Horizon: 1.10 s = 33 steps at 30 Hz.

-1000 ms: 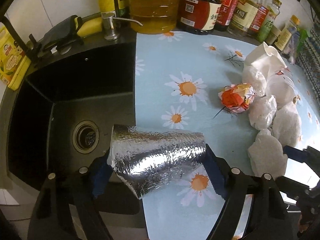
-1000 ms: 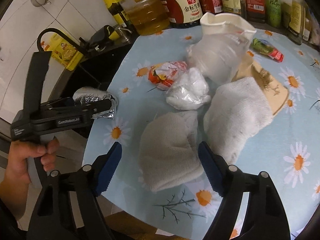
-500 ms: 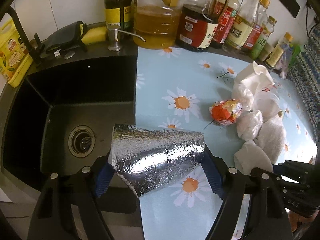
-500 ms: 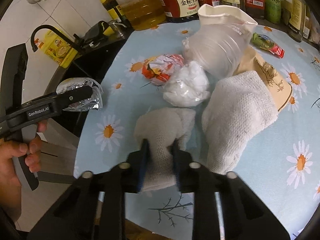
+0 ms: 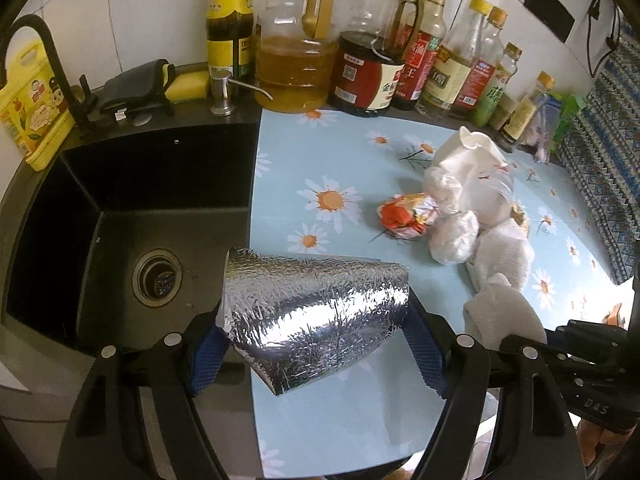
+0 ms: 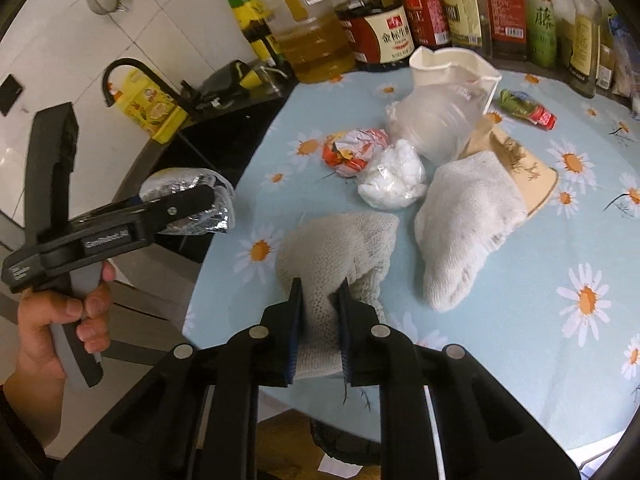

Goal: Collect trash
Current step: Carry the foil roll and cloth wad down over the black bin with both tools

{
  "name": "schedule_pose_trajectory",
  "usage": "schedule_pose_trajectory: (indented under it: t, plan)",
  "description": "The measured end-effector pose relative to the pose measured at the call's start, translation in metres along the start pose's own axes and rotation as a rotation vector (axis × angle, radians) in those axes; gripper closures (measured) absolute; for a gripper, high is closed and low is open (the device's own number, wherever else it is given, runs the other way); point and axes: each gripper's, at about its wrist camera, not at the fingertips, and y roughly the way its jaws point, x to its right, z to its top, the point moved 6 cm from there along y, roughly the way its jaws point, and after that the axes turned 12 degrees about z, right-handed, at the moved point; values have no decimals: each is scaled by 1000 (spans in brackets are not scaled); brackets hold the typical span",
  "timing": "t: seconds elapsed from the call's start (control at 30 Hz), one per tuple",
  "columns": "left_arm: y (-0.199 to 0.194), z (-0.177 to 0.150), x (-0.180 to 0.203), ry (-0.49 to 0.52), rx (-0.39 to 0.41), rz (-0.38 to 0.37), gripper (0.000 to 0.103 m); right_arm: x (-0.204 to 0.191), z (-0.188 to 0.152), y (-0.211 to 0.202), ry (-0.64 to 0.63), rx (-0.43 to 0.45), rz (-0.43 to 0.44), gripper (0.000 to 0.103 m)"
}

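My right gripper [image 6: 319, 312] is pinched narrow on the near grey sock [image 6: 336, 252], jaws biting its bunched end at the table's front edge. The left wrist view only catches that sock as a white lump [image 5: 502, 316] beside the right tool's black body, so the grip itself shows only from the right wrist.

My left gripper [image 5: 316, 320] holds the foil bag [image 5: 312, 308] between its blue pads, jaws spread fairly wide around it, over the seam between sink [image 5: 120, 216] and daisy tablecloth [image 5: 320, 152]. From the right wrist I see the same tool side-on [image 6: 188, 204], with my left hand [image 6: 60, 320] wrapped on its handle and the foil bag [image 6: 188, 196] poking out past the finger.

Further in: a second sock [image 6: 464, 232] lies partly over a tan paper cup [image 6: 524, 172]. Just beyond, a white plastic wad [image 6: 394, 180] touches a red-orange crumpled wrapper [image 6: 354, 150]. Behind those, a clear plastic bag [image 6: 432, 120] against a crushed white cup [image 6: 452, 68].

Only the right view shows a small red-green packet [image 6: 528, 108] near the bottles. Only the left view shows the sink drain [image 5: 157, 278], the soap pump [image 5: 222, 92] and the yellow sponge [image 5: 188, 84]. Row of sauce and oil bottles [image 5: 372, 64] along the back wall.
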Motion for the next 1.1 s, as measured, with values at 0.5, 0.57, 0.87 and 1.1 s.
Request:
schedule_pose_trajectory:
  t: [0.5, 0.57, 0.87, 1.1]
  plan:
    - [-53, -59, 27, -68, 32, -6, 27, -23, -51, -54, -113, 21, 63, 85]
    - [-60, -73, 32, -86, 31, -2, 27, -23, -60, -57, -127, 13, 73, 85]
    - [-79, -125, 59, -125, 3, -8, 27, -17, -101, -68, -169, -46, 125, 85]
    - [-71, -169, 78, -120, -81, -36, 27, -4, -133, -57, -146, -123, 148, 85]
